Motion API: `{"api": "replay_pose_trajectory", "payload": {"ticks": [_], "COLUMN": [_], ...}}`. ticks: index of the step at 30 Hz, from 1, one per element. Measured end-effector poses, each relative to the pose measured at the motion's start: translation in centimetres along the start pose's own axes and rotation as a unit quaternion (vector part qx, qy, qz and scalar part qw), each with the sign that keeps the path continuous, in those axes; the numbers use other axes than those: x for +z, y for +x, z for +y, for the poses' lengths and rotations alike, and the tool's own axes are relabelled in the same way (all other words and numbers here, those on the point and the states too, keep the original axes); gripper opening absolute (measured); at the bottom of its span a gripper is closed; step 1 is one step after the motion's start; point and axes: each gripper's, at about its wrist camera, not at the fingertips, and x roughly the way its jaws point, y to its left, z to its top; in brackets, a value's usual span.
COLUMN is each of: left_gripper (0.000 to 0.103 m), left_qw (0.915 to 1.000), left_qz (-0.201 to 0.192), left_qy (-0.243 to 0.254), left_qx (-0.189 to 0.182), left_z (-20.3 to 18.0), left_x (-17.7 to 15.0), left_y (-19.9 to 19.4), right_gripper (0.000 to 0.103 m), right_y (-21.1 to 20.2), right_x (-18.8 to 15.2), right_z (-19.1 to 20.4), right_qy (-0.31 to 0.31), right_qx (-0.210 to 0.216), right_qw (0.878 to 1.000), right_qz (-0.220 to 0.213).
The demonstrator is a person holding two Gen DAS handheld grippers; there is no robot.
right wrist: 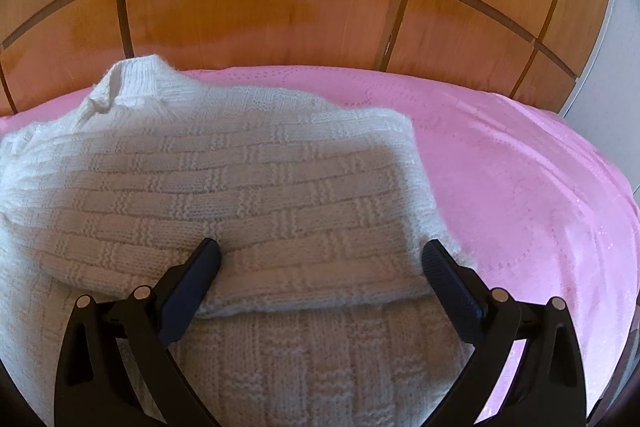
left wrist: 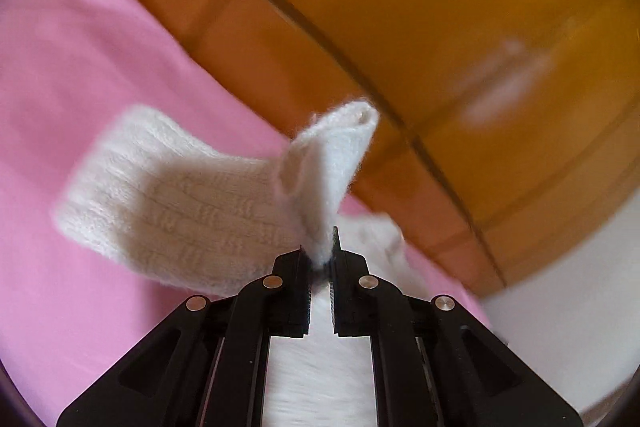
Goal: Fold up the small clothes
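A small white knitted sweater (right wrist: 224, 187) lies on a pink bedspread (right wrist: 500, 167), one sleeve folded across its body. In the left wrist view my left gripper (left wrist: 320, 259) is shut on a pinch of the sweater's white knit (left wrist: 332, 163), which stands up from the jaws; another sleeve (left wrist: 160, 187) stretches left over the pink cover. The picture there is blurred by motion. In the right wrist view my right gripper (right wrist: 320, 263) stands open just above the folded sleeve, one finger on each side, pressing on nothing.
A wooden headboard (right wrist: 260, 15) with dark inlaid lines runs along the far side of the bed. A white wall (right wrist: 616, 39) shows at the far right. The pink bedspread (left wrist: 60, 67) spreads out to the left of the sweater.
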Motion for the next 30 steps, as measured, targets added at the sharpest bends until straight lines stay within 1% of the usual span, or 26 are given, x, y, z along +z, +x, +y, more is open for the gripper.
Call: {"api": "replay_pose_trajectory", "payload": {"ticks": [1,2,3,4,5,7,8,10,11,13,14,15,17,18,19,20,21,22,23,24,25,26,27,28,29,30], "left_gripper": [0.006,0.009,0.026,0.038,0.058,0.060,0.060,0.060,0.060,0.060,0.060,0.060,0.060,0.060,0.060,0.060,0.060,0.061,0.065,0.066,0.066,0.066,0.066,0.066,0.066,0.066], "left_qw": [0.9999,0.9995,0.9988,0.9976,0.9965,0.9944,0.9927,0.9906,0.9893,0.9867,0.9855,0.9845,0.9846,0.9847,0.9838,0.9826,0.9815,0.9802,0.9795,0.9793,0.9797,0.9803,0.9809,0.9819,0.9825,0.9829], "left_qz": [0.013,0.030,0.045,0.064,0.073,0.078,0.083,0.077,0.075,0.061,0.057,0.057,0.055,0.049,0.044,0.039,0.036,0.033,0.034,0.034,0.032,0.031,0.029,0.026,0.024,0.024], "left_qy": [0.004,0.009,0.015,0.027,0.040,0.072,0.088,0.110,0.120,0.139,0.144,0.146,0.141,0.142,0.150,0.158,0.164,0.171,0.177,0.180,0.178,0.177,0.175,0.173,0.171,0.169], "left_qx": [-0.002,-0.004,-0.006,-0.007,-0.005,-0.001,0.006,0.026,0.034,0.059,0.069,0.077,0.087,0.088,0.088,0.090,0.092,0.094,0.090,0.087,0.085,0.082,0.079,0.074,0.071,0.068], "left_z": [-0.7,-1.5,-2.2,-2.9,-3.4,-4.2,-4.4,-4.0,-3.7,-3.2,-3.0,-2.5,-1.6,-1.2,-1.1,-1.2,-1.4,-1.4,-1.4,-1.4,-1.3,-1.2,-1.1,-0.9,-0.8,-0.6], "left_x": [-0.9,-2.0,-3.1,-4.5,-5.7,-7.5,-8.6,-9.9,-10.7,-11.6,-11.7,-11.9,-12.9,-13.1,-13.5,-13.7,-14.1,-14.4,-14.5,-14.6,-14.5,-14.4,-14.4,-14.5,-14.5,-14.5], "left_y": [1.0,2.3,3.2,3.8,3.9,3.4,2.9,2.2,1.8,0.9,1.0,1.0,0.6,0.8,0.8,0.8,0.9,1.0,1.0,1.0,1.1,1.2,1.3,1.1,1.1,0.9], "right_gripper": [0.101,0.101,0.101,0.101,0.101,0.101,0.101,0.101,0.100,0.093,0.085,0.078,0.076,0.074,0.074,0.075,0.077,0.077,0.077,0.076,0.073,0.059,0.048,0.042,0.024,0.013], "right_y": [0.0,0.0,0.0,0.2,0.2,0.2,0.2,-0.2,-0.7,-2.6,-3.8,-4.8,-6.5,-7.2,-7.6,-7.7,-7.5,-7.1,-6.5,-5.4,-4.3,-3.8,-3.7,-3.7,-3.8,-4.5], "right_x": [0.0,0.0,0.0,0.2,0.2,0.3,0.3,0.1,0.0,0.1,0.2,0.2,0.4,0.5,0.5,0.5,0.5,0.4,0.3,0.2,0.0,0.0,0.1,0.3,0.5,1.0], "right_z": [-0.1,-0.1,-0.3,-0.5,-0.6,-0.8,-0.9,-0.8,-0.8,-0.4,0.3,1.0,3.0,4.6,6.4,7.7,9.9,11.5,12.8,14.3,15.7,16.8,17.5,18.2,18.9,19.6], "right_qy": [0.001,0.004,0.007,0.009,0.011,0.017,0.019,0.021,0.023,0.014,0.002,-0.005,-0.018,-0.024,-0.030,-0.037,-0.049,-0.053,-0.049,-0.041,-0.038,-0.041,-0.048,-0.054,-0.061,-0.078], "right_qx": [0.002,0.005,0.009,0.013,0.016,0.023,0.025,0.024,0.021,0.017,0.033,0.053,0.129,0.190,0.249,0.285,0.332,0.352,0.359,0.371,0.376,0.359,0.352,0.354,0.356,0.342], "right_qw": [1.000,1.000,1.000,1.000,1.000,1.000,1.000,0.999,0.999,0.998,0.997,0.995,0.989,0.980,0.967,0.958,0.942,0.933,0.930,0.923,0.918,0.924,0.927,0.926,0.923,0.929], "right_qz": [0.001,0.001,0.001,0.001,0.001,0.002,0.001,-0.003,-0.012,-0.050,-0.071,-0.079,-0.074,-0.056,-0.032,-0.013,0.023,0.047,0.066,0.097,0.123,0.124,0.122,0.124,0.129,0.121]}}
